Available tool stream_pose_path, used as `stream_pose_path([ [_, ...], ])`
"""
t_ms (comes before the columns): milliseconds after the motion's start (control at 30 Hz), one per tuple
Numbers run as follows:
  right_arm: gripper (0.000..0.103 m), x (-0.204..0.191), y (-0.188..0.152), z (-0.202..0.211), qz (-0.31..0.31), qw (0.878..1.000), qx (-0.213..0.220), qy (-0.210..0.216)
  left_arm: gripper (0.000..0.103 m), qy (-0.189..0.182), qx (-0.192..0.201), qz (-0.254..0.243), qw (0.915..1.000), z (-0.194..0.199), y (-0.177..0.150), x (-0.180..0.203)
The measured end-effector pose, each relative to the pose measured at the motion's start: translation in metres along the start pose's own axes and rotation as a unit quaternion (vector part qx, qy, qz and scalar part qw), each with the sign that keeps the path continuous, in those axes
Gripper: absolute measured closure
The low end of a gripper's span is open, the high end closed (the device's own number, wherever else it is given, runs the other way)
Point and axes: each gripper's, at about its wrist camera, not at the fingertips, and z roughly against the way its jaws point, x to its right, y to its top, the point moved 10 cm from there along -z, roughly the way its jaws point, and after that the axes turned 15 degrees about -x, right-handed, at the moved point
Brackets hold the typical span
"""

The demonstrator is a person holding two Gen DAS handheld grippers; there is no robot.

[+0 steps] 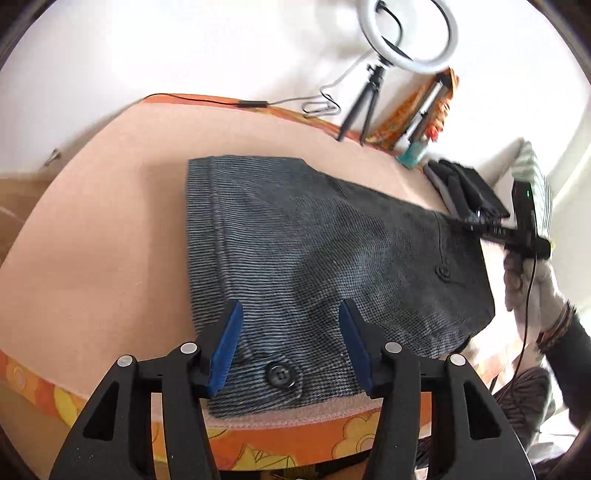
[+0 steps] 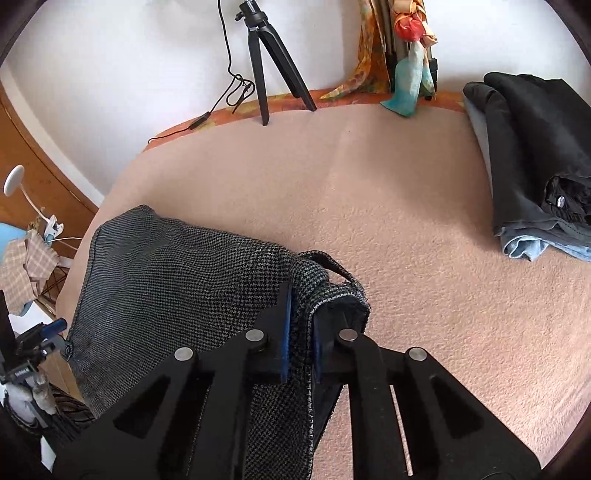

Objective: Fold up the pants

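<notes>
The grey houndstooth pants (image 1: pixel 325 243) are lying folded on the pinkish blanket (image 1: pixel 92 240) that covers your counter, sitting toward the near edge, with one black button (image 1: pixel 280 374) facing up right by that edge.

Your right gripper (image 2: pixel 301 332) has its jaws pinched tight on a bunched-up end of the pants, the bit with a belt loop, and that end is lifted a little off the blanket. The blue pads (image 2: pixel 285 332) are pressed into the cloth on both sides.

Your left gripper (image 1: pixel 291 339) has its jaws spread wide, holding nothing. It hangs over the near edge of the pants, with the button showing between the two fingers. Can't tell if the tips are touching the fabric.

In the left wrist view your gloved right hand (image 1: pixel 532 284) is at the far right end of the pants.

Further out, a stack of dark folded clothes (image 2: pixel 535 155) with something light blue at the bottom sits on the right side of the blanket, well apart from the pants. At the back edge by the wall there's a black tripod (image 2: pixel 273 59) with a ring light (image 1: pixel 410 33) on it, and a colourful scarf (image 2: pixel 406 55) beside that.
</notes>
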Motion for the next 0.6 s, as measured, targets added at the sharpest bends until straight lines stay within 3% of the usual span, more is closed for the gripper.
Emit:
stream_pose_path([
  [133, 0.064, -0.004, -0.002, 0.022, 0.006, 1.000, 0.016, -0.017, 0.043, -0.040, 0.007, 0.094, 0.9948, 0.022, -0.008, -0.036],
  [233, 0.050, -0.009, -0.009, 0.037, 0.002, 1.000, 0.026, -0.015, 0.043, -0.050, 0.001, 0.122, 0.9913, 0.025, -0.016, -0.050],
  [433, 0.044, -0.003, -0.042, 0.045, -0.050, 0.998, 0.017, 0.022, 0.043, -0.018, 0.013, 0.084, 0.9962, 0.027, -0.007, -0.031],
  [600, 0.044, -0.003, -0.084, 0.047, -0.092, 0.995, 0.005, 0.041, 0.043, 0.007, 0.019, 0.008, 0.9998, 0.019, 0.017, 0.009],
])
